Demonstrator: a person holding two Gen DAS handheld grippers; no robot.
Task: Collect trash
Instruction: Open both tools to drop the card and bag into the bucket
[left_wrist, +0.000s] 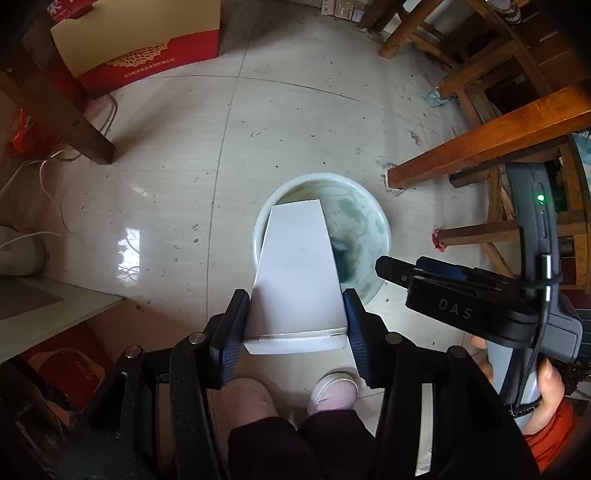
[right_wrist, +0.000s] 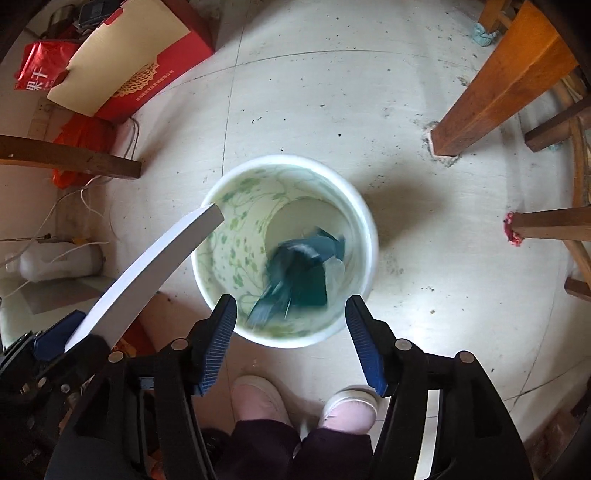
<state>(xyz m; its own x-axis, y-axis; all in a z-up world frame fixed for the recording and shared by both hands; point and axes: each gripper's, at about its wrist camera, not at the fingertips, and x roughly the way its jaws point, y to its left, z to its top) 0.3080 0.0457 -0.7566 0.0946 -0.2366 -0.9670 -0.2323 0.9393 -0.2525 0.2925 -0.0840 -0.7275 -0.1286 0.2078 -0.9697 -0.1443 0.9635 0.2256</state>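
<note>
Left wrist view: the left gripper (left_wrist: 297, 325) has its fingers clamped on a flat white box (left_wrist: 299, 273), whose far end reaches over the rim of a white bin (left_wrist: 382, 221) standing on the tiled floor (left_wrist: 177, 155). Right wrist view: the right gripper (right_wrist: 291, 332) hangs just above the bin (right_wrist: 365, 221) with its fingers apart, holding nothing. A blurred dark green wrapper (right_wrist: 299, 273) is inside the bin.

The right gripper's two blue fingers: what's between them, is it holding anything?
Nothing is held. In the right wrist view, the right gripper is open, and between its fingers shows only the white bucket below, with a blurred teal wrapper inside.
</note>
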